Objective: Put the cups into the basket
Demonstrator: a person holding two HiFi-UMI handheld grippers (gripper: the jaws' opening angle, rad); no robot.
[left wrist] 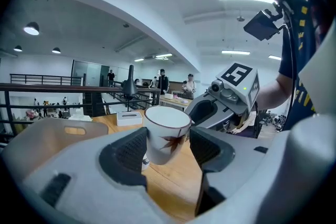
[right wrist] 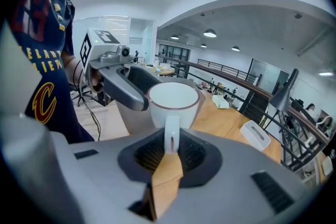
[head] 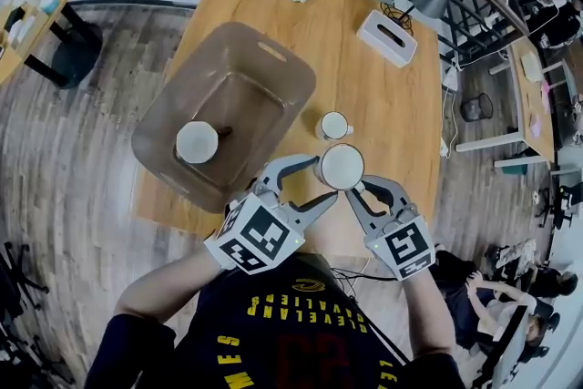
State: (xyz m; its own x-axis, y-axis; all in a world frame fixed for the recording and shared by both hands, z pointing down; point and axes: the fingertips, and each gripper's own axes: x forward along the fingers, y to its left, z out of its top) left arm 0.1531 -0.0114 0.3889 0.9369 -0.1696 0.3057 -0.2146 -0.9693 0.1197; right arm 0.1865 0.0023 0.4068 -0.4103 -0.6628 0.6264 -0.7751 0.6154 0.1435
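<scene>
Cup [head: 342, 166] held above desk [head: 392, 105] beside basket [head: 273, 50]: handle pinched in right tool [right wrist: 168, 157], body clamped by left tool [left wrist: 168, 147]. Second cup [head: 197, 142] inside basket, third cup [head: 334, 125] on desk.

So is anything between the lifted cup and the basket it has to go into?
Nothing visible. The cup, gripped by its handle in the right tool, hangs right of the open basket. A second cup stands on the table beside the path; a third cup already sits in the basket.
</scene>
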